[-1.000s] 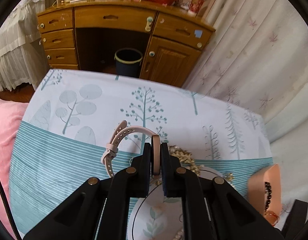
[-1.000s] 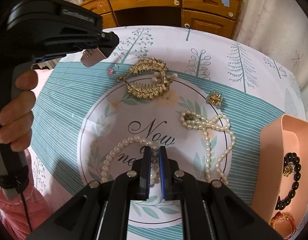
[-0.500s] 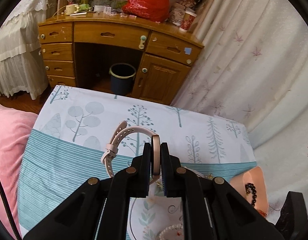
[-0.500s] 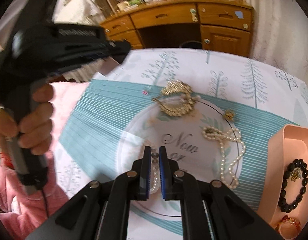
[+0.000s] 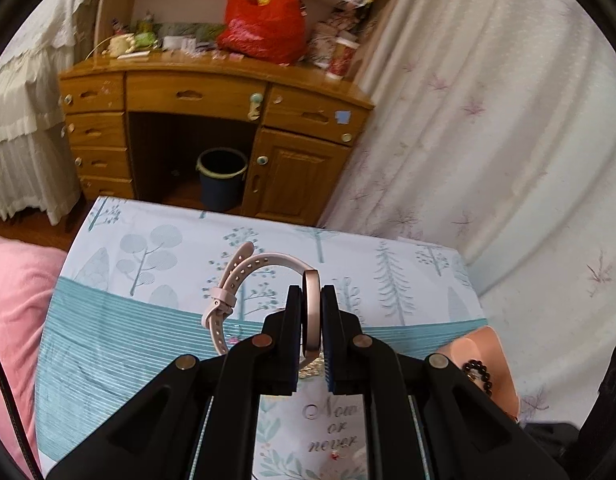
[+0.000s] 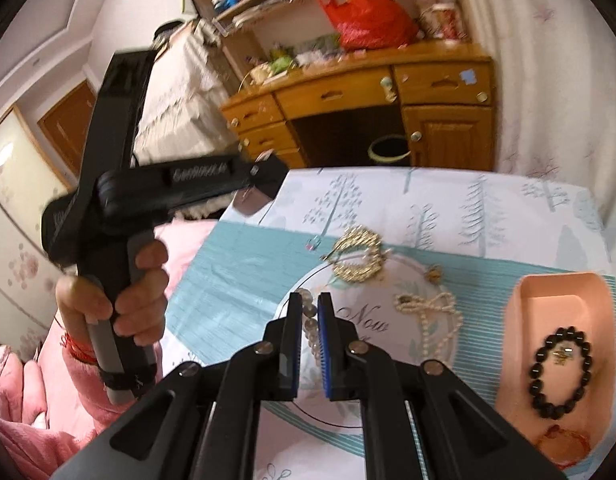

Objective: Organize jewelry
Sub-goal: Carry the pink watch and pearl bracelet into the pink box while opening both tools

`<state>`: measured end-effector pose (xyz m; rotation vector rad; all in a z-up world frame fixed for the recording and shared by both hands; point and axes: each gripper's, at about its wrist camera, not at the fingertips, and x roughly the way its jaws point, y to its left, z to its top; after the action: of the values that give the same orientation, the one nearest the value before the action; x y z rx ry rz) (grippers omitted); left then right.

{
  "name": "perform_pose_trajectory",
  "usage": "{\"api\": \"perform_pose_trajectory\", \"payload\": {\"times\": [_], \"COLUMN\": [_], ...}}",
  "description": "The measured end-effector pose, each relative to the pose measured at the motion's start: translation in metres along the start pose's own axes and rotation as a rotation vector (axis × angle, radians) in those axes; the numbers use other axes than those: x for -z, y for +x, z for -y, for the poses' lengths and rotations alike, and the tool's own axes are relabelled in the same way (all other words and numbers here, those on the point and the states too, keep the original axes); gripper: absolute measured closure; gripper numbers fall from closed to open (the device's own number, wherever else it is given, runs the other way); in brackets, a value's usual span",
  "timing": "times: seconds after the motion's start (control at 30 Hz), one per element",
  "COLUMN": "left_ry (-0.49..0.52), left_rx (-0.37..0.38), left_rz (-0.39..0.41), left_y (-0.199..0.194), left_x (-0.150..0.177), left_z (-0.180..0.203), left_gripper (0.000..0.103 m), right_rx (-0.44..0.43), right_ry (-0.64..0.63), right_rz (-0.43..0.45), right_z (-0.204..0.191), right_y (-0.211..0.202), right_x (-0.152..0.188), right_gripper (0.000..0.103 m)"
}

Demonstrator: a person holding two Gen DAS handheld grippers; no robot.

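The watch (image 5: 310, 312) has a smooth metallic case and matt rubbery strap; the tray (image 6: 564, 312) is smooth plastic, the desk (image 5: 211, 92) glossy wood, the printed tablecloth (image 5: 147, 320) matt.

Soft, even daylight, diffuse; shadows faint. Strong fisheye bending plus black vignette at corners in both views. Right wrist view motion-blurred: wooden drawer desk (image 6: 360, 92) and red plastic bag (image 6: 364, 16) smeared (left view sharper). Mild glare on glossy black tongs (image 6: 310, 312).
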<state>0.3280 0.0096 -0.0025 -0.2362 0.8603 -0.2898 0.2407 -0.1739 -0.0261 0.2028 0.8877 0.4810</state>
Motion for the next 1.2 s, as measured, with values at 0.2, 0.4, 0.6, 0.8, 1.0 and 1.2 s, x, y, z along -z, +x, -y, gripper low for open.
{"api": "perform_pose_trajectory", "payload": {"times": [0.2, 0.4, 0.6, 0.8, 1.0, 1.2], "left_ry": [0.077, 0.159, 0.297, 0.405, 0.46, 0.47], "left_rx": [0.059, 0.166, 0.352, 0.437, 0.491, 0.417], "left_rz": [0.028, 0.026, -0.01, -0.083, -0.139, -0.118], "left_y": [-0.01, -0.003, 0.008, 0.022, 0.037, 0.039], "left_x": [0.007, 0.021, 0.048, 0.078, 0.101, 0.101], "left_z": [0.035, 0.081, 0.141, 0.193, 0.216, 0.215], "left_gripper": [0.096, 0.096, 0.096, 0.096, 0.096, 0.046], "right_rx": [0.05, 0.129, 0.197, 0.258, 0.3, 0.339], "right_ry": [0.054, 0.127, 0.195, 0.272, 0.347, 0.416], "right_rz": [0.113, 0.206, 0.275, 0.305, 0.317, 0.256], "right_z": [0.021, 0.047, 0.069, 0.095, 0.117, 0.129], "right_y": [-0.042, -0.077, -0.105, -0.123, -0.132, -0.126], "right_x": [0.002, 0.007, 0.016, 0.026, 0.035, 0.037], "right_gripper": [0.096, 0.095, 0.095, 0.095, 0.095, 0.07]}}
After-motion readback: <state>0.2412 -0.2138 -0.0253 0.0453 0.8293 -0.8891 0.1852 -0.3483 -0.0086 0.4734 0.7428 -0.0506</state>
